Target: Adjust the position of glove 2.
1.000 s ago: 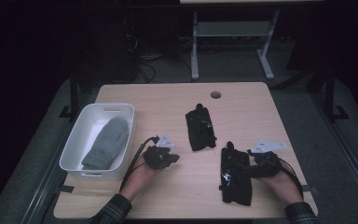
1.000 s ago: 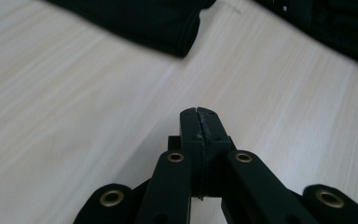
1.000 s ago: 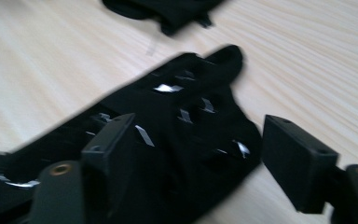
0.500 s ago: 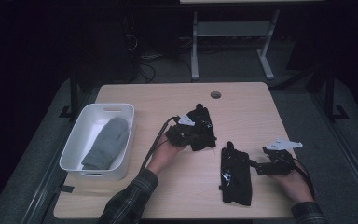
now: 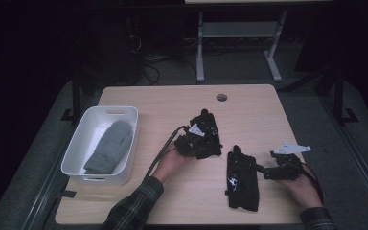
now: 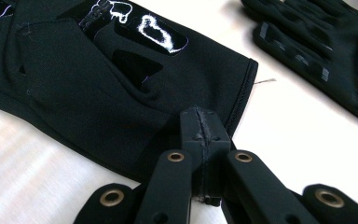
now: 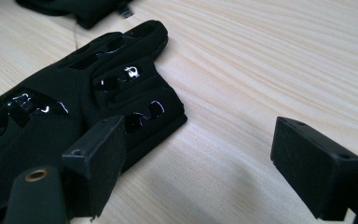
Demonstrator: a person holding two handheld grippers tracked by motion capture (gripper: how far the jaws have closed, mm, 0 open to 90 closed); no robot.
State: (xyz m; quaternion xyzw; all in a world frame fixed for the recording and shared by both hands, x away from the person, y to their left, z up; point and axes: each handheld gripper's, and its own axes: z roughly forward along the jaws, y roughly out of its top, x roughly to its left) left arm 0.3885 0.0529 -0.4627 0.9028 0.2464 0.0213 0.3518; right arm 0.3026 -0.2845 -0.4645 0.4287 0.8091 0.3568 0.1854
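Note:
Two black gloves lie on the wooden table. My left gripper (image 5: 199, 143) is on the upper glove (image 5: 210, 125). Its jaws are shut, and their tip (image 6: 205, 133) rests at the cuff of that glove (image 6: 98, 79). The second glove (image 6: 321, 42) lies beyond. My right gripper (image 5: 264, 170) sits just right of the lower glove (image 5: 242, 182). Its jaws have just been opening and stand wide apart (image 7: 205, 163), with bare table between them. One fingertip (image 7: 95, 151) is beside the edge of that glove (image 7: 74, 107).
A white bin (image 5: 127, 143) at the table's left holds a grey mitten (image 5: 109, 146). A round cable hole (image 5: 222, 97) is near the far edge. A metal desk frame (image 5: 200, 52) stands on the floor behind the table.
My left hand has moved from beside the bin up and right onto the upper glove. The right gripper has drawn back to the right off the lower glove.

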